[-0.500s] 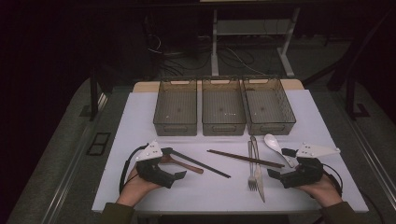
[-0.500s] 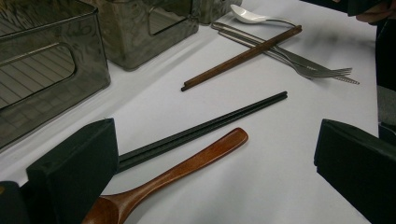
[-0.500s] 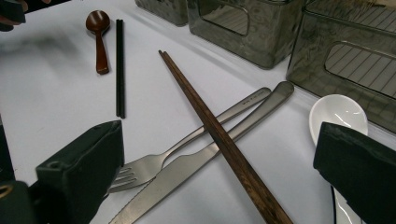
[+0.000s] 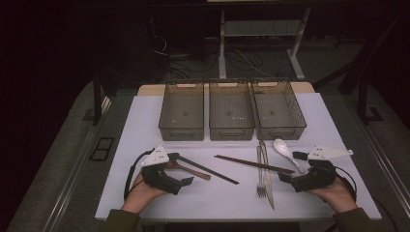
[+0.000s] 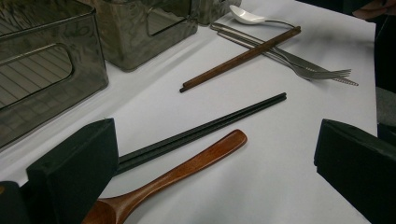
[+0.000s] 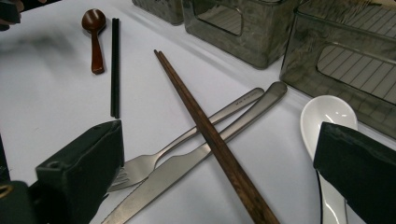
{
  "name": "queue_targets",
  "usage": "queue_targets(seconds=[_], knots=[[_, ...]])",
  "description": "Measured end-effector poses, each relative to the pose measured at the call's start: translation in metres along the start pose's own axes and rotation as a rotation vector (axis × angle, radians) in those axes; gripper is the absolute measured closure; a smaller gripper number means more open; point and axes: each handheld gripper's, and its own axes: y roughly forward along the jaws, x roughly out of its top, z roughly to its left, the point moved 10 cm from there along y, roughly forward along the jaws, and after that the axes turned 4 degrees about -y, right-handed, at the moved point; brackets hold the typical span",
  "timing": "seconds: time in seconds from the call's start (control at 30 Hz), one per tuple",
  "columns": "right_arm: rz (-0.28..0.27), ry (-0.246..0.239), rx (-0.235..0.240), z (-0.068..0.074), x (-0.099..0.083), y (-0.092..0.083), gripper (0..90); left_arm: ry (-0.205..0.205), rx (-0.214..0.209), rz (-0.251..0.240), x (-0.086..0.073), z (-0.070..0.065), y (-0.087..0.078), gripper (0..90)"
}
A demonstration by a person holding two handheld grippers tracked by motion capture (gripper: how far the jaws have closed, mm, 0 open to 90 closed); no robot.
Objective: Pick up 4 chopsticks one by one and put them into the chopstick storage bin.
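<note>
Grippers [image 4: 180, 170] [image 4: 290, 166] & cutlery same as before, both open, empty.

The wooden spoon [image 5: 177, 175]'s bowl is cut off at the left gripper view's bottom edge.

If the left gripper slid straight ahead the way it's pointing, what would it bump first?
Probably the wooden spoon: its handle lies between the open jaws of the left gripper, with the black chopsticks just beside it. Depth is hard to judge.

wooden spoon [image 4: 189, 169] | flat, beside black chopsticks [image 4: 205, 168] | table's left
</note>
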Motion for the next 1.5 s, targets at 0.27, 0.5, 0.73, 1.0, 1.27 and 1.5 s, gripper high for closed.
queue_targets(seconds=[0.27,0.5,0.73,1.0,1.27,1.5], knots=[[-0.016,-0.006,-0.002,-0.004,0.006,0.004,1.5,0.008,0.006,0.003,-0.001,-0.001,-0.001,0.0],[-0.028,0.007,0.015,-0.003,0.012,0.008,1.5,0.014,0.006,0.001,-0.001,0.000,-0.001,0.0],[0.002,-0.002,0.037,-0.002,0.015,0.014,1.5,0.012,0.005,-0.002,0.000,0.000,0.000,0.0],[0.053,-0.022,0.065,-0.001,0.017,0.023,1.5,0.009,0.004,-0.001,-0.001,0.000,0.001,0.0],[0.090,-0.034,0.075,-0.003,0.021,0.032,1.6,0.007,0.005,-0.004,0.000,-0.001,0.001,0.0],[0.143,-0.062,0.094,-0.004,0.025,0.047,1.6,0.009,0.002,-0.005,0.000,-0.001,0.001,0.0]])
